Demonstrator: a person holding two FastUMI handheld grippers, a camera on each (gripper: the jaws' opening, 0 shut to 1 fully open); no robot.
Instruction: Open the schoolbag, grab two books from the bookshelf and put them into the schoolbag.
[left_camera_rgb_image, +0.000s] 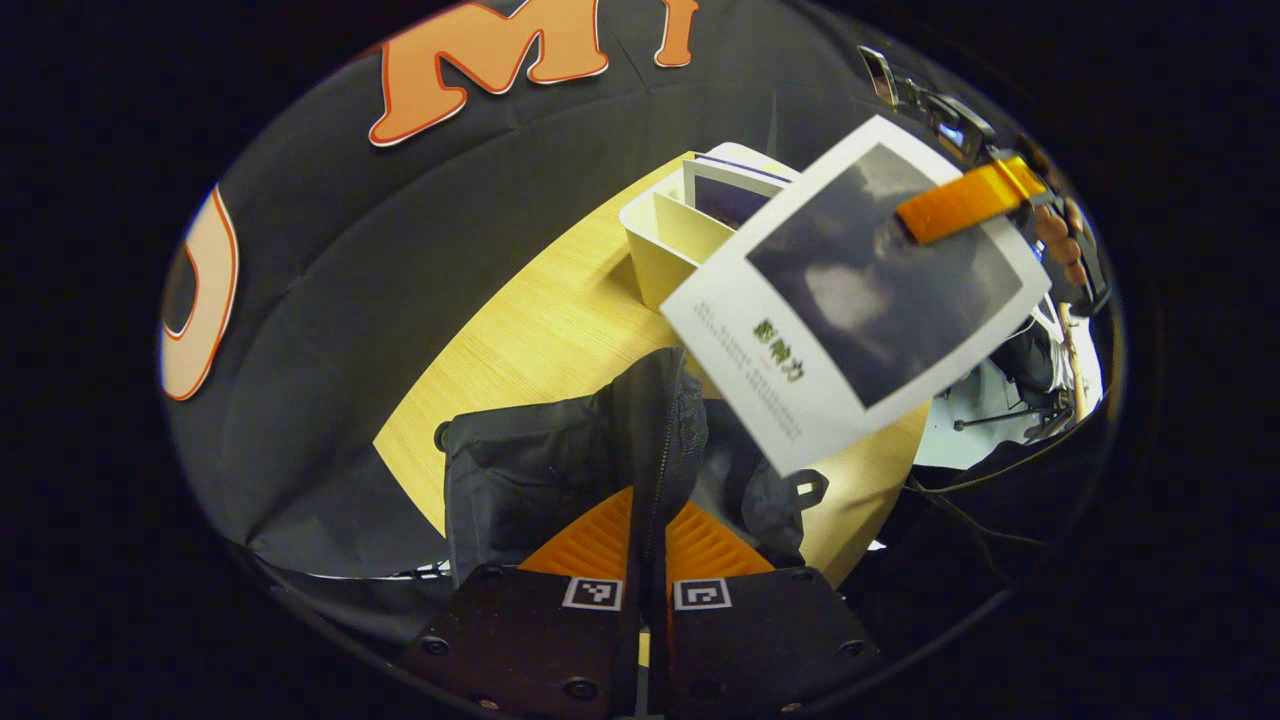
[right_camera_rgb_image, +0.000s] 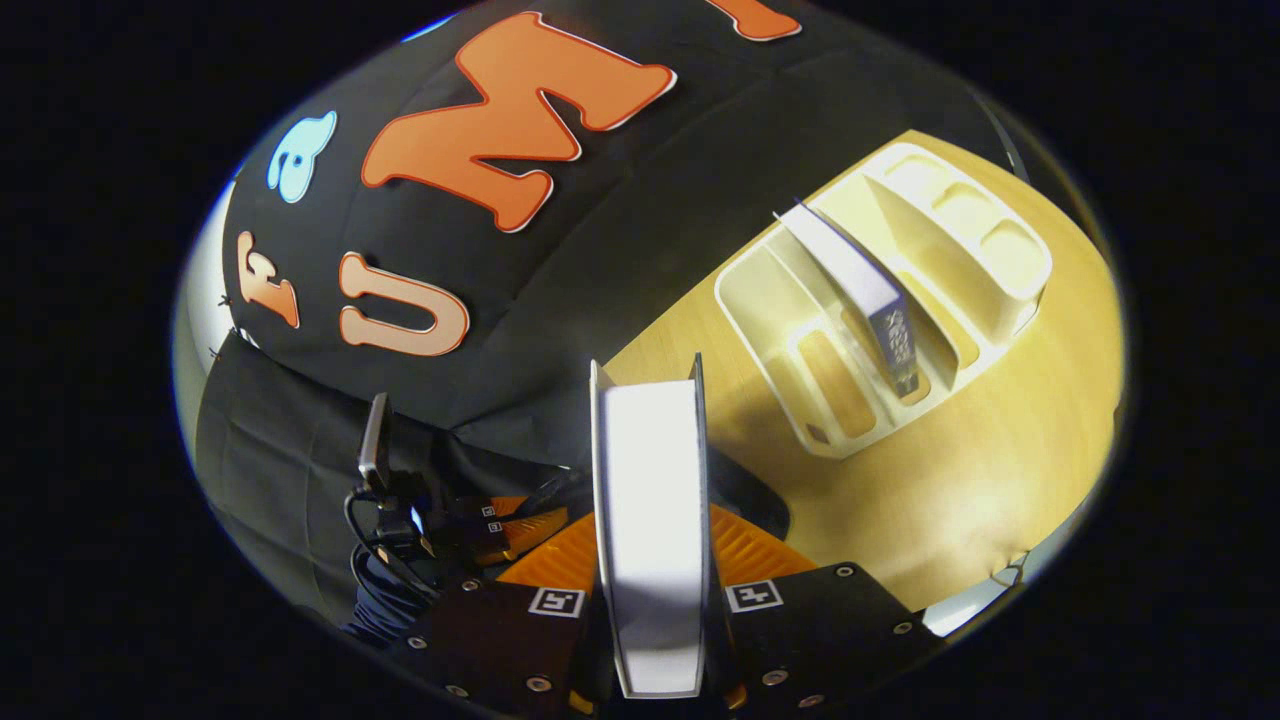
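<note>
Gripping one book (right_camera_rgb_image: 652, 530), right jaws; left jaws pinching schoolbag (left_camera_rgb_image: 560, 470); one book (right_camera_rgb_image: 870, 305) shelved.

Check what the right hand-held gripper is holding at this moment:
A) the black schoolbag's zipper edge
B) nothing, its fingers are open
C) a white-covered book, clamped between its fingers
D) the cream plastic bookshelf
C: in the right gripper view, the right hand-held gripper has both fingers pressed on the white-covered book, seen edge-on, while the cream plastic bookshelf stands apart on the wooden table, a second book in it.
</note>
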